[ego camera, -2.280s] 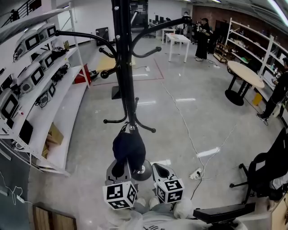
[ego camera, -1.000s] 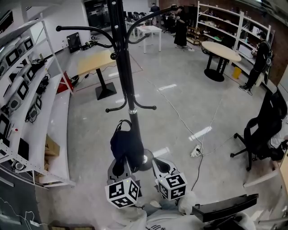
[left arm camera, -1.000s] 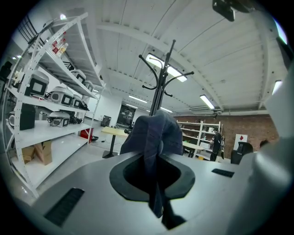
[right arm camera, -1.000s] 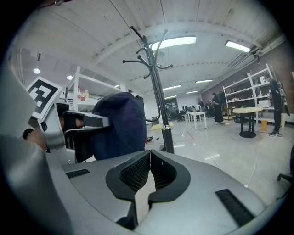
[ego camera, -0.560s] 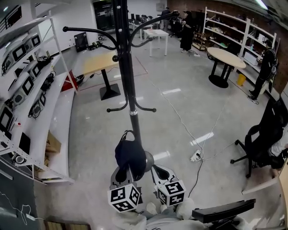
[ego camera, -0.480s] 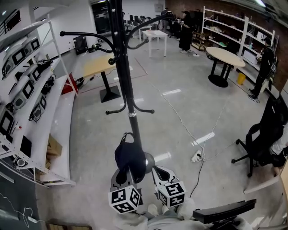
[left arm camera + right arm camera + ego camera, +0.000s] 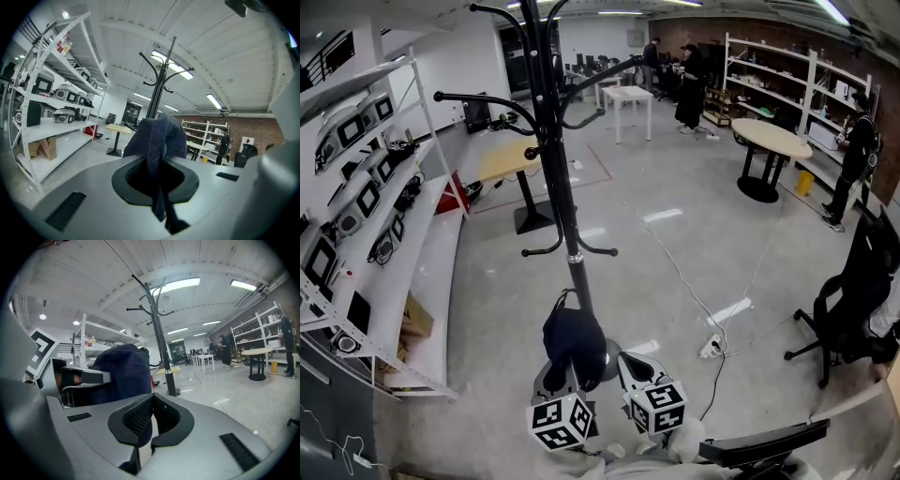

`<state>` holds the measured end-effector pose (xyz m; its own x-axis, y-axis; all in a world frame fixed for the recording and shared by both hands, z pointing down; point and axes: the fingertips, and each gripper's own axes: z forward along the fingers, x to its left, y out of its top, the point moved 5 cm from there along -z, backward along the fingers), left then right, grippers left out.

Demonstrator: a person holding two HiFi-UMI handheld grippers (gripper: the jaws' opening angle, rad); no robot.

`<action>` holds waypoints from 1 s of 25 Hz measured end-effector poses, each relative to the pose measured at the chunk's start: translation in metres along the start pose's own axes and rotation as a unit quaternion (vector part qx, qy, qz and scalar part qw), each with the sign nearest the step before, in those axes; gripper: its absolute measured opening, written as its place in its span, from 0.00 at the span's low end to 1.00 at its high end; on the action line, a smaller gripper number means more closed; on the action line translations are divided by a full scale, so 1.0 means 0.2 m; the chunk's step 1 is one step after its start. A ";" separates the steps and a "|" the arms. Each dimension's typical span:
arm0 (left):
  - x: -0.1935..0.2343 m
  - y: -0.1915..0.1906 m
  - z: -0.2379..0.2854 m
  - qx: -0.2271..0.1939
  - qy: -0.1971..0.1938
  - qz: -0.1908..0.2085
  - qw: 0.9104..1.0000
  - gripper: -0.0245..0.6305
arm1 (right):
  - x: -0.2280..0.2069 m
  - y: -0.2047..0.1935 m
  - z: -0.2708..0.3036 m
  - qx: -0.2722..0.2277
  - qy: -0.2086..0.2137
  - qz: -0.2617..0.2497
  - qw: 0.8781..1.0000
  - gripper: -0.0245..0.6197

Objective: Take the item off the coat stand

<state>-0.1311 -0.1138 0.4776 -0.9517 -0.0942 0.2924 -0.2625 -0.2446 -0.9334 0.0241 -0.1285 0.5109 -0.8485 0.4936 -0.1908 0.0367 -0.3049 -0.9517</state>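
The left gripper (image 7: pixel 566 367) is clamped shut on the item (image 7: pixel 572 337), a dark blue fabric piece. In the left gripper view the cloth (image 7: pixel 157 136) is pinched between the closed jaws, bunched above them, with 1 narrow strip trailing down through the slot. The bundle's long axis runs along the gripper and away from the person. A thin loop at its far end points toward the stand (image 7: pixel 555 159).

The item is off the hooks and low, in front of the pole's lower part near the base; contact with the pole cannot be judged. In the right gripper view it (image 7: pixel 122 371) shows as a rounded dark mass to the left of the jaws.

The right gripper (image 7: pixel 630 364) sits just beside the left one, its jaws together with nothing clearly gripped.

Each gripper carries a cube (image 7: pixel 558 422) with black-and-white square markers. A small white sign (image 7: pixel 247 140) in the background bears a red diamond.
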 end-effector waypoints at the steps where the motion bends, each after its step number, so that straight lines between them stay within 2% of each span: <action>1: 0.00 0.00 0.00 0.000 0.001 0.001 1.000 0.06 | 0.00 0.00 0.00 0.001 0.001 -0.003 1.000 0.06; 25: -0.01 0.02 0.00 -0.006 -0.004 0.013 1.000 0.06 | -0.03 0.03 -0.02 -0.007 -0.012 -0.020 1.000 0.06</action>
<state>-0.1298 -0.1141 0.4725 -0.9568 -0.1079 0.2700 -0.2402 -0.2297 -0.9432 0.0324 -0.1300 0.5044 -0.8615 0.4859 -0.1471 0.0094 -0.2744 -0.9616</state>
